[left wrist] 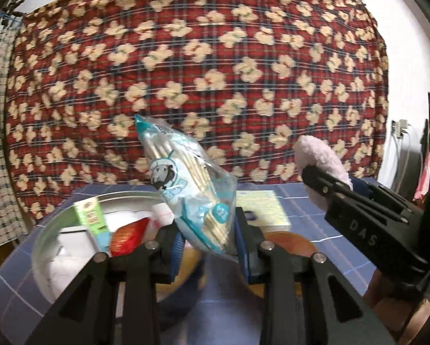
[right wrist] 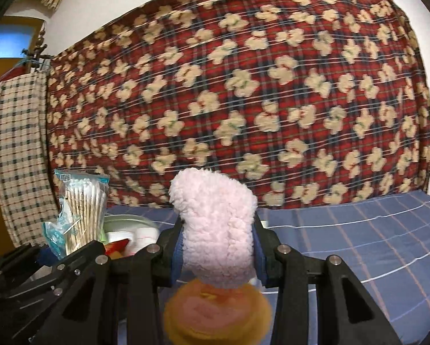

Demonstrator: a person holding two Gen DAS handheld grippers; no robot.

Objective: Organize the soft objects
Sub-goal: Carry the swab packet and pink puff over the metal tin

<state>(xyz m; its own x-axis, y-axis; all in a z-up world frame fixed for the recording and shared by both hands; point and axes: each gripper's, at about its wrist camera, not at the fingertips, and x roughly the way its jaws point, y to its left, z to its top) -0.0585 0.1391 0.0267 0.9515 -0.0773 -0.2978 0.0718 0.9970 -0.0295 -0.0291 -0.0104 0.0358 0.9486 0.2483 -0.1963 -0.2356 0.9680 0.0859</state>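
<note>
Gripping a cotton-swab packet (left wrist: pixel 186 184), the left gripper (left wrist: pixel 207 238) hovered nearer the metal basin (left wrist: pixel 46 230); the right gripper (right wrist: pixel 217 254) clamped a pink fleece pad (right wrist: pixel 215 227).

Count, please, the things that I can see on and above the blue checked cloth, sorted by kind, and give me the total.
Held in grippers: 2 (cotton swab bag in left gripper, pink fluffy piece in right gripper)
Containers: 2 (metal basin, orange bowl)
Packets in the basin: 2 (green box, red packet)
Flat booklet: 1
Total: 7
</note>
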